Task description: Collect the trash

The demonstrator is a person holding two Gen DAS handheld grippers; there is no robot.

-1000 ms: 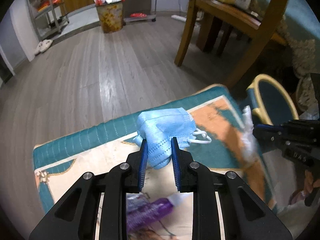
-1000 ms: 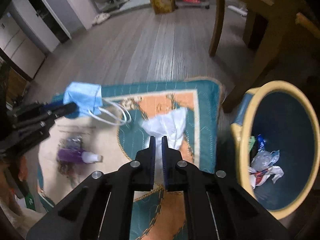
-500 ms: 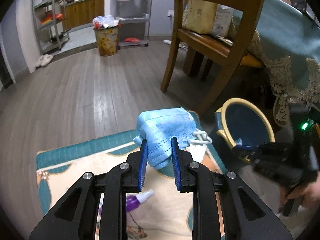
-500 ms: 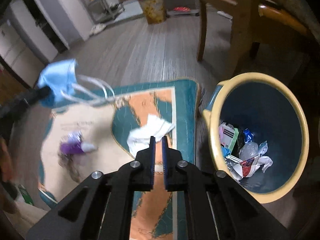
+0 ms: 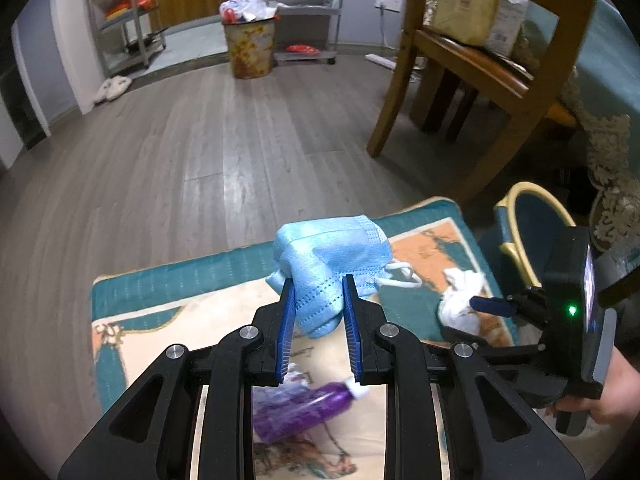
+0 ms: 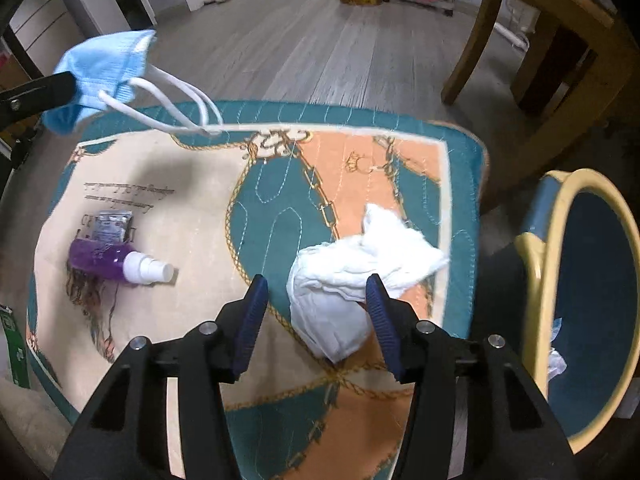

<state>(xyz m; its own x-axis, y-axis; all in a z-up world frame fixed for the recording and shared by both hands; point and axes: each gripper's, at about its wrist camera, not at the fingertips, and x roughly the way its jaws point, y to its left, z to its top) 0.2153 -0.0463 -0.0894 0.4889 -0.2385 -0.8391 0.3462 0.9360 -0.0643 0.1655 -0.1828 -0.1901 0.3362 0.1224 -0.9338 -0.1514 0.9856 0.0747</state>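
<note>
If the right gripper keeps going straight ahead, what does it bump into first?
Most likely the crumpled white tissue on the mat: the open right gripper points at it, fingers either side.

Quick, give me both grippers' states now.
Left gripper: shut on the blue mask, held above the mat.
Right gripper: open, jaws on either side of the white tissue, not yet gripping.

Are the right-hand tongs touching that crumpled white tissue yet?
Cannot tell. In the right wrist view the open right tongs straddle the white tissue; one finger's edge overlaps it.
</note>
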